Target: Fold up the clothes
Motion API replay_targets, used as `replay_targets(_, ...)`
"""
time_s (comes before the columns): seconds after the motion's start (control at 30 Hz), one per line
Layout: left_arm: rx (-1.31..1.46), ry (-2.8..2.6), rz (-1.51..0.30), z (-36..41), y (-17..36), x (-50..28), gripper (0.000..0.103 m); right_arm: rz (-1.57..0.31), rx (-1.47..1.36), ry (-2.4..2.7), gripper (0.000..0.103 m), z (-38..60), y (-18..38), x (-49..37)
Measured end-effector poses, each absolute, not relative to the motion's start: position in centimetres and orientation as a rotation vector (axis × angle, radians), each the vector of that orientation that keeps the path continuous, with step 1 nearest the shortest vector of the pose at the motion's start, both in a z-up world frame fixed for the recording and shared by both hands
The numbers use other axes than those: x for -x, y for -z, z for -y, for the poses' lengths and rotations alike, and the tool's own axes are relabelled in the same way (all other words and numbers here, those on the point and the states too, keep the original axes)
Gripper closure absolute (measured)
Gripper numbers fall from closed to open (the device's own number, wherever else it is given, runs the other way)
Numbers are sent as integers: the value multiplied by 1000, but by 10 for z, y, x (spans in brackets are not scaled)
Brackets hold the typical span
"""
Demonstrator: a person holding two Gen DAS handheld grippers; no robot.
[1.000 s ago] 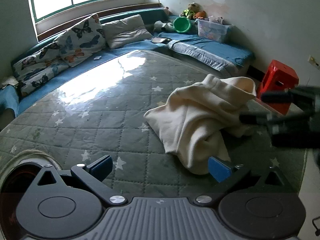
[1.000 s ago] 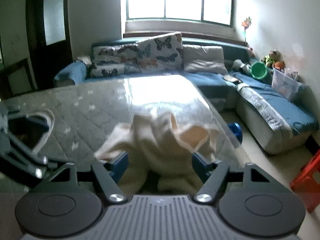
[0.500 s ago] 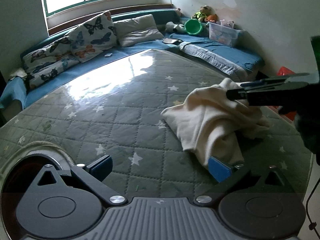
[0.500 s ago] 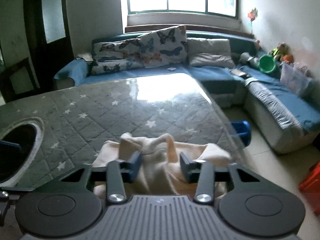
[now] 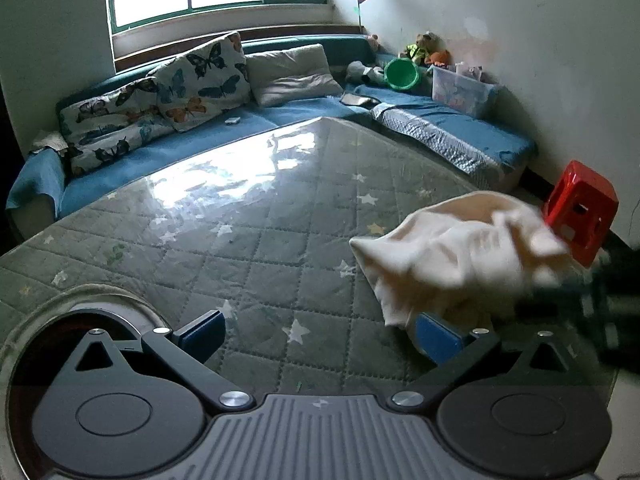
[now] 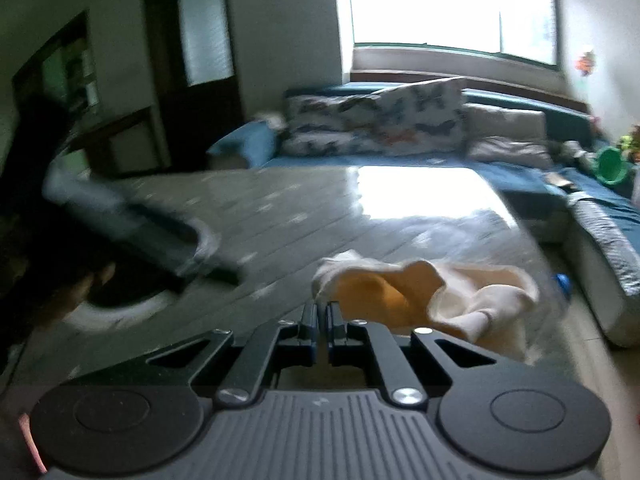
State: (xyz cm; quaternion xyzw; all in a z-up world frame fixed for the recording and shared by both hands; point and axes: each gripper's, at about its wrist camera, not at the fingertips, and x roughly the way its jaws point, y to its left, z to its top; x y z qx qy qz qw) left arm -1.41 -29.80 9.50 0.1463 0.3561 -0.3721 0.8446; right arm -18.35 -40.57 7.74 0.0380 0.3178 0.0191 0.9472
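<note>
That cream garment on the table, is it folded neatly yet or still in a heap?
Still a heap. The cream garment lies bunched and creased on the table, its edges curling unevenly, with no flat layers.

Both wrist views near table [image 5: 280, 248], facing sofa [image 6: 400, 160]

Cream garment [image 5: 452, 256] bunched, blurred, near quilted table's right edge.

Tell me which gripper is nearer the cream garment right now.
Right. The right gripper is shut at the cream garment's edge, jaws just closed. The left gripper is open beside it, one finger against the cloth.
</note>
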Motion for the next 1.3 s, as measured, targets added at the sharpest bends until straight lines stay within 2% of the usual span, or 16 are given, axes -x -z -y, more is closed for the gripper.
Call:
replay_targets(0.37, -331, 807, -780, 308, -83, 21, 0, -832, -53, -232, 98, 360, -54, 222)
replay_targets(0.67, -347, 812, -818, 322, -68, 13, 1, -732, -86, -200, 91, 389, -100, 242)
replay_targets(0.87, -320, 803, -857, 325, -57, 5, 11, -673, -50, -5, 81, 433, -108, 210)
replay_targets(0.97, -317, 815, -866, 325, -53, 6, 18, -698, -21, 78, 79, 454, -95, 185)
replay_targets(1.07, -320, 824, -866, 325, -52, 7, 29, -736, 0, 124, 74, 469, -77, 163)
replay_targets(1.13, -316, 834, -870, 325, -52, 7, 46, -769, -4, 131, 73, 475, -64, 150)
replay_targets(1.23, -299, 852, -884, 325, -52, 6, 67, -803, 9, 152, 73, 478, -46, 134)
replay_targets(1.27, -296, 857, -885, 325, -52, 5, 71, -810, 19, 168, 74, 478, -41, 131)
replay_targets(1.3, -295, 861, -886, 325, -52, 5, 80, -818, 26, 185, 76, 478, -37, 129)
